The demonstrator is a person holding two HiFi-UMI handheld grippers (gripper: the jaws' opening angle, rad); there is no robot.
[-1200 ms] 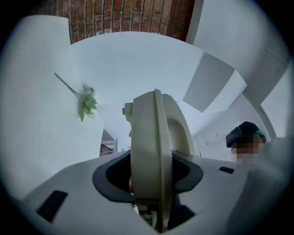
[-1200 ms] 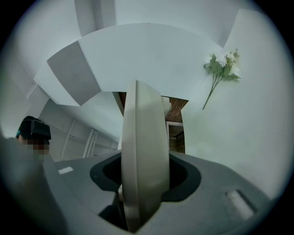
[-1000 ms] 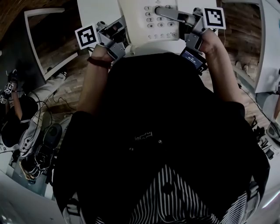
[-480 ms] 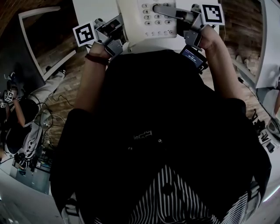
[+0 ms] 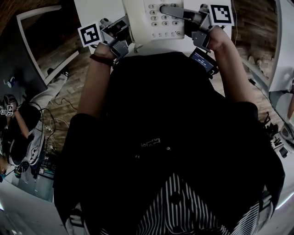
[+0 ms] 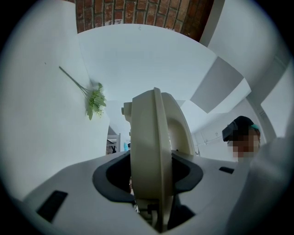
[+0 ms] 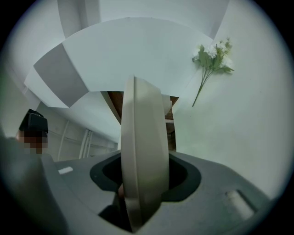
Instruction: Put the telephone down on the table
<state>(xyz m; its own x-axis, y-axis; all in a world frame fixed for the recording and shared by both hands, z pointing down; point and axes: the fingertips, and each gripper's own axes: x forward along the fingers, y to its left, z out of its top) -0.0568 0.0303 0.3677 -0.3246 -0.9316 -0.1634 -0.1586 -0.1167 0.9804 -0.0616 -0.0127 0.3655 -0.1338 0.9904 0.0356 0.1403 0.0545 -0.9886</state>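
The bench (image 5: 97, 9) lies directly below the telephone (image 5: 154, 20), base facing it, a gap between. Your left tool (image 5: 123, 30) and right tool (image 5: 186, 18) each pinch a side edge, equally near; lower straight.

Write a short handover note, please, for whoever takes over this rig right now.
Left tool: shut on the telephone, left edge.
Right tool: shut on its right edge, one jaw across the keypad.
Telephone: held keypad up over the white table; contact with it cannot be seen.
Done: telephone brought over the table.
Left: set it down, open both tools.
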